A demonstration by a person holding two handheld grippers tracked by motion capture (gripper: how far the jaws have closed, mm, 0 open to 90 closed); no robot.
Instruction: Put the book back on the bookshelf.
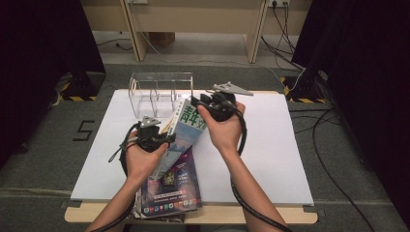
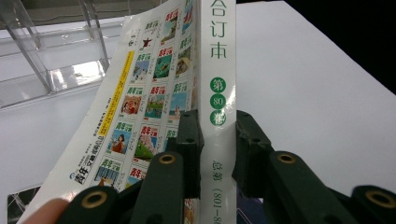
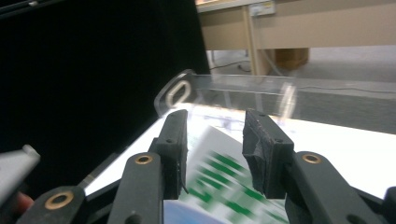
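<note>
White table bearing a clear acrylic rack, before which a thick book is held tilted above a magazine stack, left gripper clamped on its spine, right gripper jaws apart astride its top edge
</note>
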